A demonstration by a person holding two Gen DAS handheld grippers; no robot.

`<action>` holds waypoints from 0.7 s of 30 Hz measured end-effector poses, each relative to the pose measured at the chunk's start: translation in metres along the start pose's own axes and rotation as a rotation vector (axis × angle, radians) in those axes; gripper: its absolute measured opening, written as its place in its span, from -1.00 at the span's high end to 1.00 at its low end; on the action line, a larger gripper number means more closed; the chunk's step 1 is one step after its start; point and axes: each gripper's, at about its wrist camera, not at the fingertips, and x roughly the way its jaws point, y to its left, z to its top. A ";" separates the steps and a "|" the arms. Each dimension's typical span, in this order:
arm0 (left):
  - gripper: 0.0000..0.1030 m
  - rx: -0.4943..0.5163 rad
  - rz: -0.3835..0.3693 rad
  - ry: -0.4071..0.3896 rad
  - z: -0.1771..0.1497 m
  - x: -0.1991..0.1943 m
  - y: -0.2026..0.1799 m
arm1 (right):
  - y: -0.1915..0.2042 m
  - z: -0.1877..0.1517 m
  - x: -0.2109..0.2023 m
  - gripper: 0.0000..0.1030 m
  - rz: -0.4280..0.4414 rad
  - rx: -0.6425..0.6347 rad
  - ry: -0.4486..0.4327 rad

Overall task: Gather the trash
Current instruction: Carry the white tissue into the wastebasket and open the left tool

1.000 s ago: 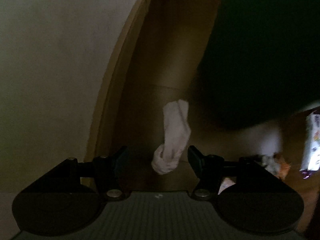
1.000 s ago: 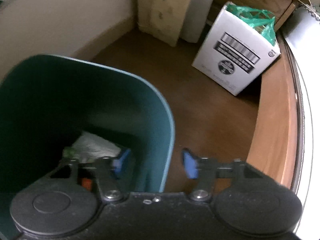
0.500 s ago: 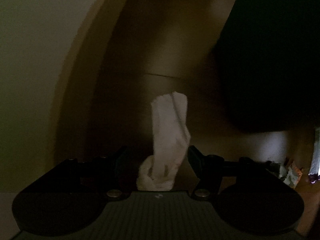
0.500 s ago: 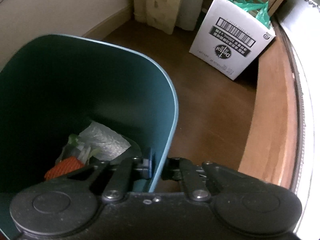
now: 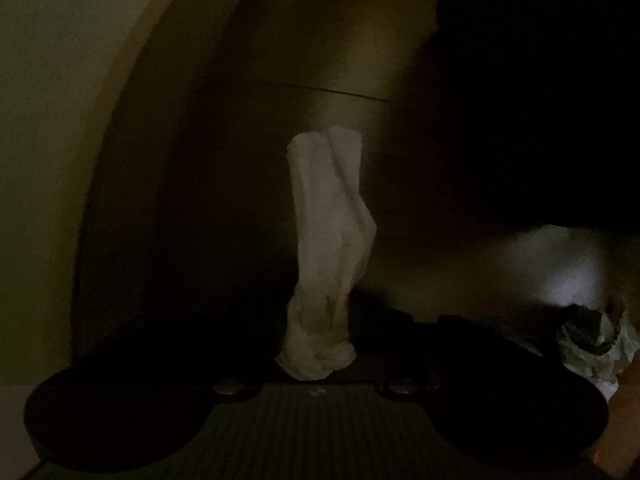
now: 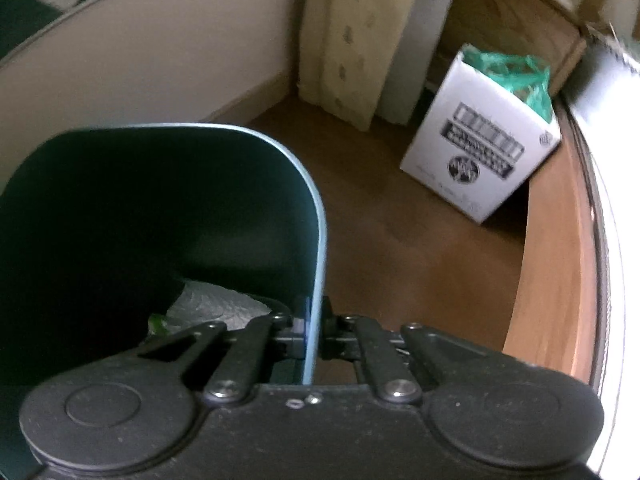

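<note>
While the left wrist view is very dark, the left gripper (image 5: 316,344) points down at the floor with its jaws closing, and the bunched lower end of a white twisted tissue (image 5: 326,248) lies between them; the fingers are lost in shadow, so whether the pads already press on it cannot be told. The tissue stretches away from the gripper along the brown wooden floor (image 5: 248,128). To the right, near the gripper's body, a crumpled pale wrapper (image 5: 596,344) lies on the floor, and beyond it a large dark shape fills the upper right of that view. A pale wall (image 5: 60,120) curves along the left side. In the right wrist view, the right gripper (image 6: 314,322) is clamped narrow on the light-edged rim of a dark green trash bin (image 6: 168,208), one finger inside the wall and one outside. Deep inside the bin, just past the inner finger, lie a crumpled white paper towel (image 6: 212,308) and a small green scrap (image 6: 158,322). Beyond the bin the floor runs to a white cardboard box (image 6: 480,164) printed with a barcode and holding a green plastic bag (image 6: 512,72) at its open top. Farther back, a beige patterned panel (image 6: 356,40) leans in the corner against the cream wall.
</note>
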 end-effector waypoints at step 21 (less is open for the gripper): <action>0.58 0.011 -0.206 -0.409 0.015 -0.202 -0.008 | 0.029 -0.034 -0.040 0.96 -0.257 -0.249 -0.026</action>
